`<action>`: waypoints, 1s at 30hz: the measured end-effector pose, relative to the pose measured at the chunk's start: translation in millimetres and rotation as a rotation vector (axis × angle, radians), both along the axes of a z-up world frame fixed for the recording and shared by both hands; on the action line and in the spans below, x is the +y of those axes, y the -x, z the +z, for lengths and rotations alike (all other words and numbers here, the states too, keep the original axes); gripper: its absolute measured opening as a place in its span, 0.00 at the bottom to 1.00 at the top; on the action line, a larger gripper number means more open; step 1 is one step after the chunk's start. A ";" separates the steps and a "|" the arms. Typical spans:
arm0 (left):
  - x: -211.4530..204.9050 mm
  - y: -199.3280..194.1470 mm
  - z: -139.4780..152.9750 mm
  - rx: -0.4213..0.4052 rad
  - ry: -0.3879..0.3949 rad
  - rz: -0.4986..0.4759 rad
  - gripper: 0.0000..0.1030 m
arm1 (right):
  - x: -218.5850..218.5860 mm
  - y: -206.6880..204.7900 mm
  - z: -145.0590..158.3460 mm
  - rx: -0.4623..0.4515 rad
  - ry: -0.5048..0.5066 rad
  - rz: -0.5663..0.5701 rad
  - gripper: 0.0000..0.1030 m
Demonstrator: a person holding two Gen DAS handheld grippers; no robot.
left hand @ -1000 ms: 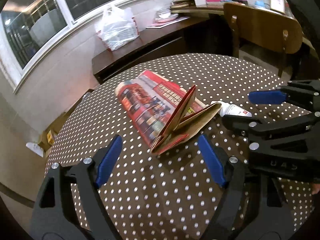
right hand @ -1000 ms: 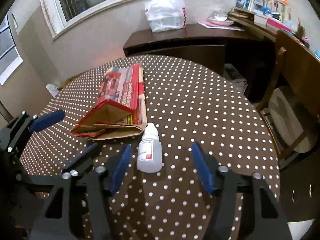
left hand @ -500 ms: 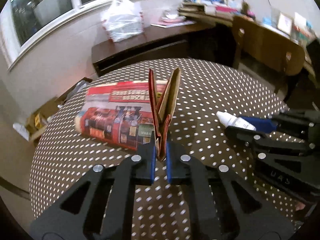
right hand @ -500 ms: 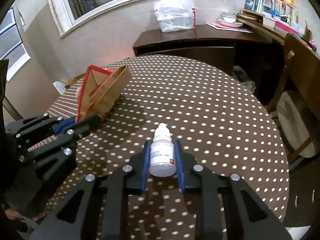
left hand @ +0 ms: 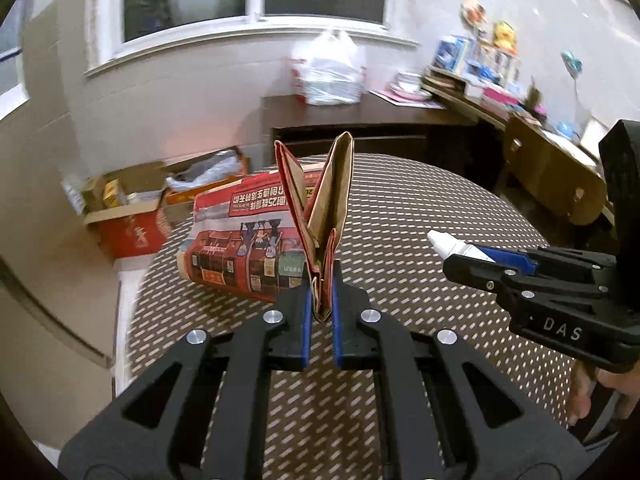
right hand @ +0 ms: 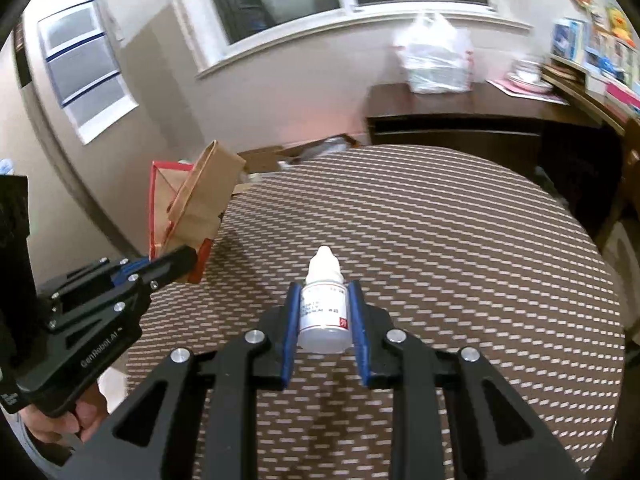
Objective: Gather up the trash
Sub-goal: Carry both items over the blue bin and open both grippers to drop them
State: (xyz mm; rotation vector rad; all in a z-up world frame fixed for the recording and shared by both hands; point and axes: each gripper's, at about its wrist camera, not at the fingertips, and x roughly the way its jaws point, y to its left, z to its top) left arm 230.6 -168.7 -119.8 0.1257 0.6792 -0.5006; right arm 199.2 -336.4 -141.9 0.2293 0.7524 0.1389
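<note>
My left gripper (left hand: 320, 308) is shut on the flap end of a flattened red and brown cardboard box (left hand: 256, 240) and holds it lifted above the round dotted table (left hand: 420, 216). The box also shows in the right wrist view (right hand: 192, 208), held by the left gripper (right hand: 188, 262). My right gripper (right hand: 324, 320) is shut on a small white dropper bottle (right hand: 323, 308), held above the table (right hand: 460, 260). In the left wrist view the bottle's tip (left hand: 444, 242) sticks out of the right gripper (left hand: 476, 258) at the right.
A dark sideboard (left hand: 380, 120) with a white plastic bag (left hand: 328, 72) stands by the window wall. Open cardboard boxes (left hand: 132, 208) sit on the floor at the left. A wooden chair (left hand: 552, 176) and a cluttered desk stand at the right.
Both grippers closed, the left on the cardboard box and the right on the bottle, and both have lifted their loads off the table.
</note>
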 end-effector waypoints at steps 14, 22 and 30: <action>171.9 32.3 4.4 -0.018 0.045 0.248 0.08 | 196.6 -8.8 7.0 -0.030 -0.029 0.301 0.23; 248.8 37.7 -23.6 0.029 0.064 0.358 0.08 | 286.0 -23.8 -14.7 0.024 -0.031 0.417 0.23; 292.4 25.3 -57.3 0.097 0.082 0.428 0.08 | 331.2 -37.6 -47.1 0.090 -0.015 0.465 0.23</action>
